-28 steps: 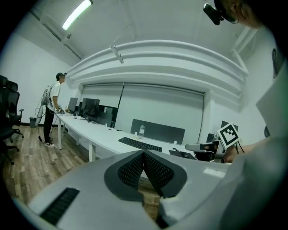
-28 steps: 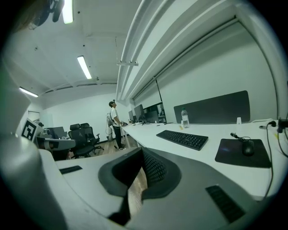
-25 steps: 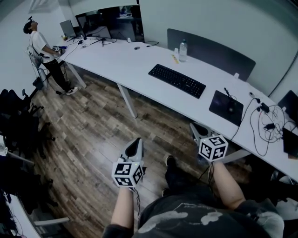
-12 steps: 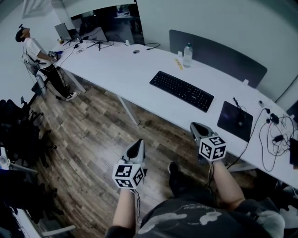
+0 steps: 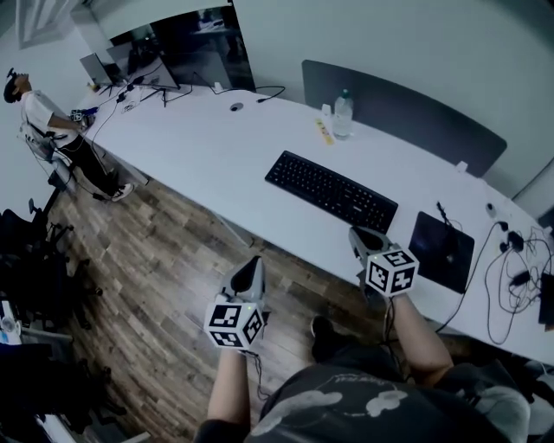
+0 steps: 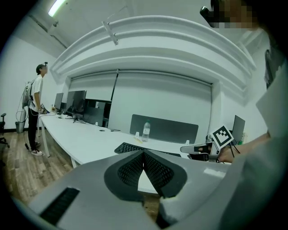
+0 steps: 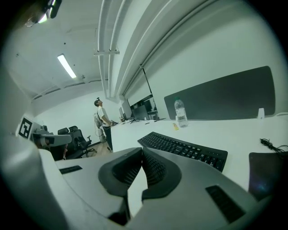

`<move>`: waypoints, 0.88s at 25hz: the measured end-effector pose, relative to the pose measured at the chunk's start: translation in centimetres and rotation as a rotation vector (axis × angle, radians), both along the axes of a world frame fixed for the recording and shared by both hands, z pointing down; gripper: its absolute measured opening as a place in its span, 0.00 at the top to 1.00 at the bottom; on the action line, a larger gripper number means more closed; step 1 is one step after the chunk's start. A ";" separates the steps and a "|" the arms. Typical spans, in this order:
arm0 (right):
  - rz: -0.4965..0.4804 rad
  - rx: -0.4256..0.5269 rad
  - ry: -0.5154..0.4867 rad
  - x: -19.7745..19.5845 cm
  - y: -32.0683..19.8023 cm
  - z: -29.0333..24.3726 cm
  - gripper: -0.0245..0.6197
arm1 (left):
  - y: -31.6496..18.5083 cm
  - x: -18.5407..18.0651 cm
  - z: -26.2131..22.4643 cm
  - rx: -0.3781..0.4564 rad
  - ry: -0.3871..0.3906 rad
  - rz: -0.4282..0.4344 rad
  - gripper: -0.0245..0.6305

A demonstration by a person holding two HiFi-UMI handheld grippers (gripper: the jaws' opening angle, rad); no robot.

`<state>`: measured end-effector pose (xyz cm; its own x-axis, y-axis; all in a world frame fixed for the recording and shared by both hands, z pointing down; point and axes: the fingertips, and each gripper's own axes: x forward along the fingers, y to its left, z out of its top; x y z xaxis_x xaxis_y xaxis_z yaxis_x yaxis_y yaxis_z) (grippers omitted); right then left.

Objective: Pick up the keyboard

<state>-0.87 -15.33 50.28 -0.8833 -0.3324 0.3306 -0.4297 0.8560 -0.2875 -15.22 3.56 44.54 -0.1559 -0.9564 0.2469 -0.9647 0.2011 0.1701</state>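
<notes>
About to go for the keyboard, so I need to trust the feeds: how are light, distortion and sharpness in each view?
Head view: dim, fisheye bows the table edge, keyboard sharp. Left gripper view: dark corners, ceiling lamp glares, keyboard small and partly hidden behind the left gripper. Right gripper view: same curving, keyboard crisp, no glare on it.

Black keyboard (image 5: 331,190), flat on the white desk (image 5: 216,147), set diagonally; keys up, untouched
</notes>
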 end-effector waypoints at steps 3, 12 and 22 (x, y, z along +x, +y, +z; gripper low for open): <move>0.011 -0.014 -0.003 -0.8 -2.6 0.4 0.96 | -2.9 -0.7 -0.1 -0.016 -0.014 0.023 0.96; 0.053 -0.047 0.003 -0.3 -8.2 2.0 0.96 | -9.6 -1.6 0.4 -0.053 -0.052 0.064 0.96; 0.067 -0.094 0.072 1.0 -9.9 3.6 0.80 | -15.1 -2.7 1.5 -0.110 -0.094 0.175 0.96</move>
